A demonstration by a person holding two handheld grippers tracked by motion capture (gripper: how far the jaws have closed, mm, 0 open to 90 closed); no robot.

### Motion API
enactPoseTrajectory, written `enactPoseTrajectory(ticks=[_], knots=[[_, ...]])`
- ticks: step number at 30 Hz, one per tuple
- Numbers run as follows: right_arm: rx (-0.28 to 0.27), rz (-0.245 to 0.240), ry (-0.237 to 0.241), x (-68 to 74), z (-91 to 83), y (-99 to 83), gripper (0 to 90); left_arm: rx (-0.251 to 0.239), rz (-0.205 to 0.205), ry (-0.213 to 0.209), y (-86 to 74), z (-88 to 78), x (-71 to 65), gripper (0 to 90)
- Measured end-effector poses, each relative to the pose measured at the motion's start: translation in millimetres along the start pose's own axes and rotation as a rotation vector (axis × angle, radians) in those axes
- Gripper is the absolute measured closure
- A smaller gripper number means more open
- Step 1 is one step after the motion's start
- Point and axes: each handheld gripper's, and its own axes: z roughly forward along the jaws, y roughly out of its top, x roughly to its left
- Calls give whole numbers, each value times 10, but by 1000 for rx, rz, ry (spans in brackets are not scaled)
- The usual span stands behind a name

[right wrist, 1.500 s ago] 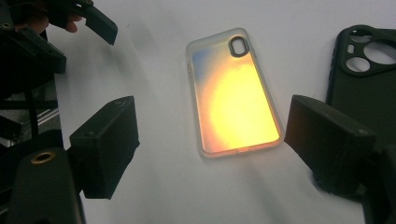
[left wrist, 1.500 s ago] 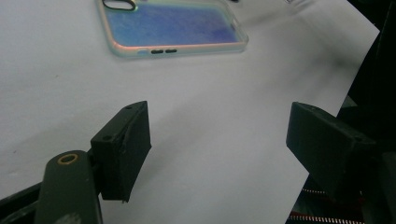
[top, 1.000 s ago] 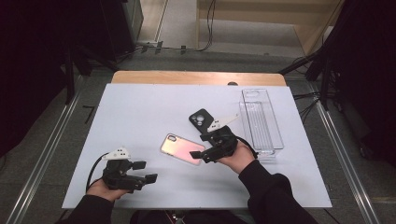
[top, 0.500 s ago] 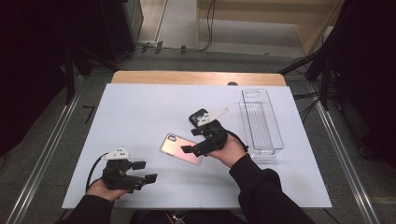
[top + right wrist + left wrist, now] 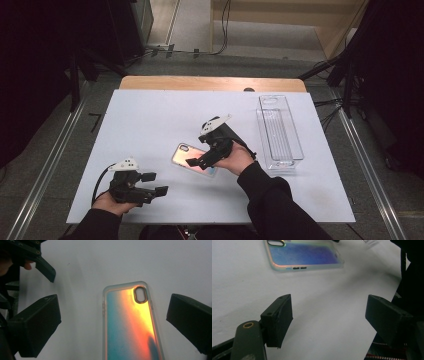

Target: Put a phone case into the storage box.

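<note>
Table [image 5: 150, 115] covered in a white sheet carries an iridescent phone case with a clear rim [image 5: 194, 158], lying flat near the middle with its camera cutout at the far-left end. The right gripper [image 5: 196, 161] hovers over the case, jaws spread wide on either side of it without touching; in the right gripper view the case [image 5: 130, 322] lies between them. The left gripper [image 5: 155, 184] sits near the table's front-left edge, jaws spread and holding nothing. A clear rectangular plastic bin [image 5: 279, 131] stands to the right, well apart.
</note>
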Motion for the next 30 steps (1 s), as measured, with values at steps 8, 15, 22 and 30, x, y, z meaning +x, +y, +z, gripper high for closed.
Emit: enactPoseTrajectory(ticks=[8, 15, 22, 30], knots=[[-23, -18, -25, -41, 58, -30, 0, -2, 0, -2, 1, -2, 0, 221], [-5, -23, -34, -92, 152, -109, 0, 1, -1, -3, 1, 4, -1, 221], [8, -13, -35, -142, 230, -171, 0, 0, 0, -3, 0, 2, 2, 221], [27, -3, -38, -163, 333, -231, 0, 0, 0, -4, 0, 2, 1, 221]])
